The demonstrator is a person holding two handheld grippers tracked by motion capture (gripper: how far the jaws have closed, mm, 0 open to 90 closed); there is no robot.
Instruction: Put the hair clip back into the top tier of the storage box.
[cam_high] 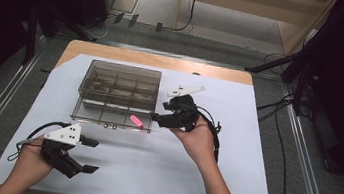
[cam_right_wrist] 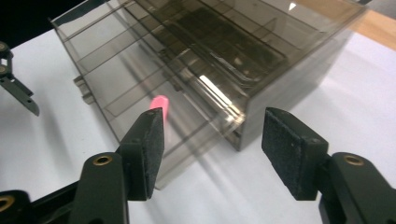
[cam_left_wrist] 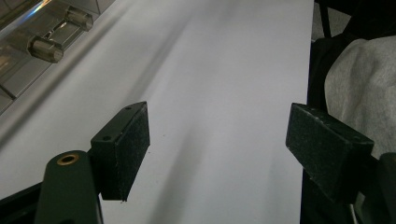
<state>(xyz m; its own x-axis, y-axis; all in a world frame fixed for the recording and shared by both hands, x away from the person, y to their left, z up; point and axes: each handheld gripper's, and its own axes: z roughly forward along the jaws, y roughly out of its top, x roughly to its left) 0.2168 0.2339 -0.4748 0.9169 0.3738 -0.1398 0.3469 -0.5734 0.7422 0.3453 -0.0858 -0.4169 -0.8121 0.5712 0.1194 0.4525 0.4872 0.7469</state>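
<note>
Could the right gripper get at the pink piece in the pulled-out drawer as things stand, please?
Probably yes: the right gripper is open with nothing between its jaws, right beside the pink piece, which lies in the drawer pulled out of the box, uncovered from above.

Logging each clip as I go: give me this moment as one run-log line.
right gripper: open, nothing held, beside drawer | pink piece: lying in pulled-out drawer of organizer box | left gripper: open, over white sheet

My left tongs (cam_high: 92, 156) are black, with a white three-cornered plate on top and a black cable looping behind. My right tongs (cam_high: 159, 111) are black too, cable trailing. Each jaw carries a rough dark pad and brass-ringed screws.
</note>
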